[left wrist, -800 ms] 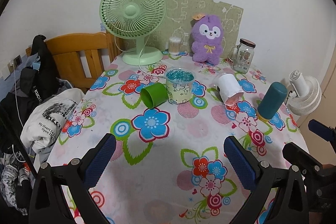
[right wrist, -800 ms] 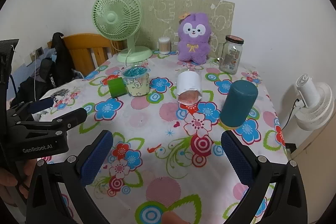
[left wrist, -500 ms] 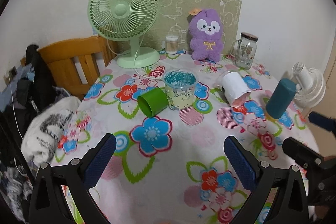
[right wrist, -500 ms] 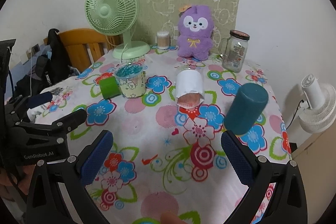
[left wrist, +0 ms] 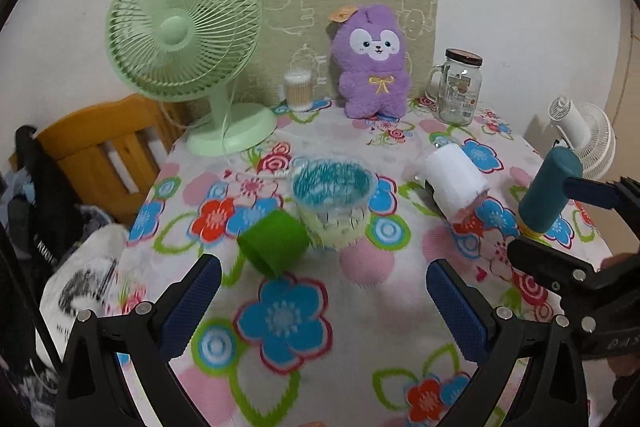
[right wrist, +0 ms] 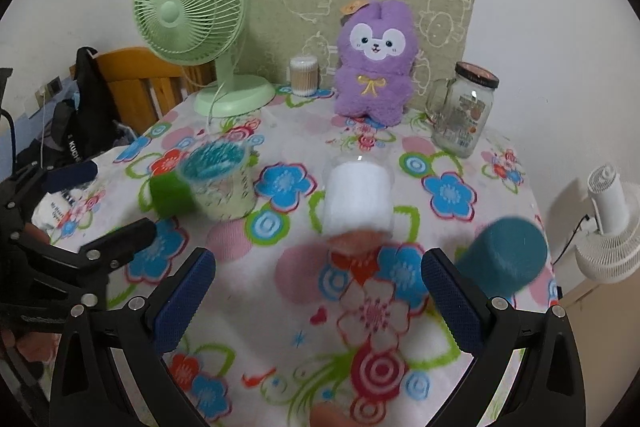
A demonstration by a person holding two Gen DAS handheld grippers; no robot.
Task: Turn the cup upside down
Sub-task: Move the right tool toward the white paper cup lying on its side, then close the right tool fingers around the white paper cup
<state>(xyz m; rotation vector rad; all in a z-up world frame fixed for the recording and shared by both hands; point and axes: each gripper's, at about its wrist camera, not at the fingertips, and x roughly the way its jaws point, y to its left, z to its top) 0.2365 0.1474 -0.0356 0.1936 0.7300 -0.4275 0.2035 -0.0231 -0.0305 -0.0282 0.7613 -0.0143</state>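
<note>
A green cup (left wrist: 274, 246) lies on its side on the floral tablecloth, mouth toward me, touching a clear patterned cup (left wrist: 331, 203) that stands upright. A white cup (left wrist: 454, 181) lies on its side to the right. A teal cup (left wrist: 548, 197) stands upside down at the far right. My left gripper (left wrist: 320, 315) is open and empty, short of the green cup. My right gripper (right wrist: 318, 301) is open and empty, just short of the white cup (right wrist: 357, 201), with the teal cup (right wrist: 506, 261) by its right finger.
A green desk fan (left wrist: 188, 43), a cotton swab jar (left wrist: 298, 91), a purple plush (left wrist: 374, 63) and a glass jar mug (left wrist: 458, 87) stand along the back. A wooden chair (left wrist: 104, 151) with clothes is at the left. A white fan (left wrist: 584, 139) stands off the table's right edge.
Both grippers have moved forward over the table toward the cups, which now look larger and nearer. Both stay open. The cups have not moved.
</note>
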